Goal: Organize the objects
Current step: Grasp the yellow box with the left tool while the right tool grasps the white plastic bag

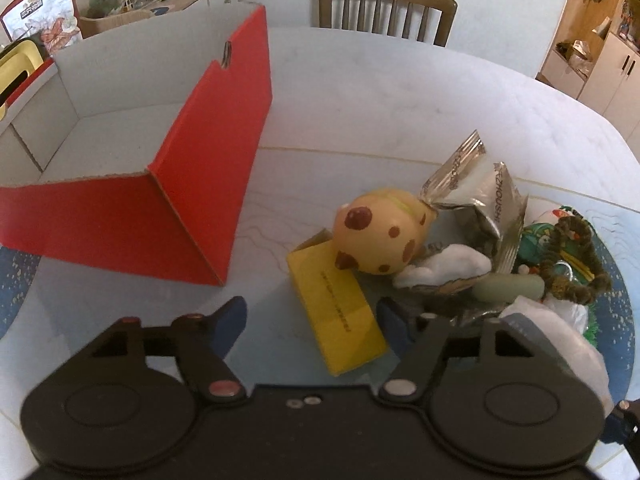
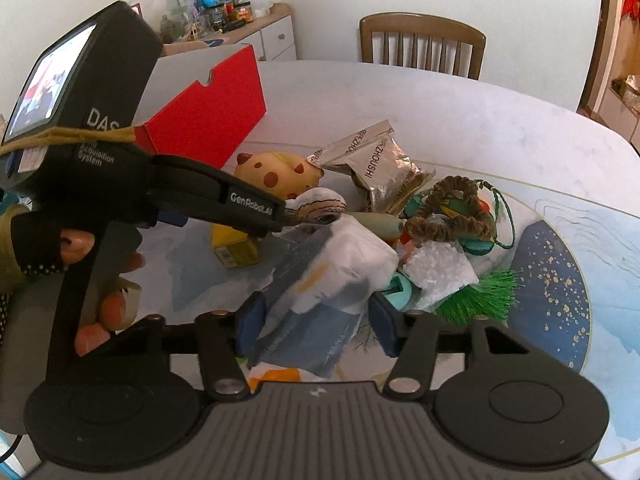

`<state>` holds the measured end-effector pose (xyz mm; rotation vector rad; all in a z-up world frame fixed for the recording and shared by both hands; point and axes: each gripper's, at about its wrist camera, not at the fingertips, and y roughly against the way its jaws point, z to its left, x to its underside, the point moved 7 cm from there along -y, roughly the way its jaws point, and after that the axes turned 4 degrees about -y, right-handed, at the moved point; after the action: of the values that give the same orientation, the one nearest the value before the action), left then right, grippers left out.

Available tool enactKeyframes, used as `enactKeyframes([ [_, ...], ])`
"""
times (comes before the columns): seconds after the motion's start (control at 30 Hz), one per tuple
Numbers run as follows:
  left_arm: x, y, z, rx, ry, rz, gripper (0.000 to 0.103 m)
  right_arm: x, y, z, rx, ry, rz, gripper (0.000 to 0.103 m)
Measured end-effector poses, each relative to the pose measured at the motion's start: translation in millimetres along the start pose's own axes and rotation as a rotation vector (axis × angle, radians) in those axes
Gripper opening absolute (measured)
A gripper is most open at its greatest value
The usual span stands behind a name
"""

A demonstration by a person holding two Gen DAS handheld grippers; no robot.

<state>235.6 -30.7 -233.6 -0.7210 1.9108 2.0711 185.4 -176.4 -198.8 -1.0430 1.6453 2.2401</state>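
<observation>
A red cardboard box [image 1: 200,200] with a white inside stands open at the left on the table; it also shows at the back as the red box [image 2: 216,112]. My left gripper [image 1: 312,320] is open and straddles a yellow carton [image 1: 336,308] that lies flat, with a gap at the left pad. Beyond the carton sits a spotted tan toy [image 1: 380,236]. My right gripper [image 2: 318,326] is shut on a white and blue tissue pack [image 2: 332,280], both pads against its sides. A hand [image 2: 76,244] holds the left tool over the yellow carton [image 2: 234,246].
The pile on the blue mat [image 2: 560,288] also holds silver snack packets [image 2: 376,164], a brown braided loop [image 2: 452,208], a green tassel [image 2: 480,296] and a clear bag. A wooden chair [image 1: 384,8] stands behind the white table [image 1: 400,92].
</observation>
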Motion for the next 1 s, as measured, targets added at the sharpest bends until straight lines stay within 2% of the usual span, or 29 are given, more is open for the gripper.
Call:
enactKeyframes([
  [0.17,1,-1,-2,0.013,-0.009,-0.003,0.046,-1,0,-6,-0.015,-0.034,0.006,0.043],
  [0.23,1,2,-3,0.02,-0.018,-0.003,0.035,-1,0,-8,-0.018,-0.046,0.009,0.038],
  [0.3,2,2,-4,0.022,-0.03,-0.001,0.031,0,2,-9,-0.022,-0.052,0.01,0.035],
  [0.63,14,15,6,0.036,-0.022,0.012,0.028,-1,15,-11,-0.032,-0.071,0.0,0.023],
  [0.8,20,30,13,0.06,-0.002,0.026,0.028,-4,24,-10,-0.051,-0.052,-0.016,0.023],
  [1.0,23,51,19,0.073,0.001,0.002,0.027,-6,37,-11,-0.07,-0.063,-0.028,0.023],
])
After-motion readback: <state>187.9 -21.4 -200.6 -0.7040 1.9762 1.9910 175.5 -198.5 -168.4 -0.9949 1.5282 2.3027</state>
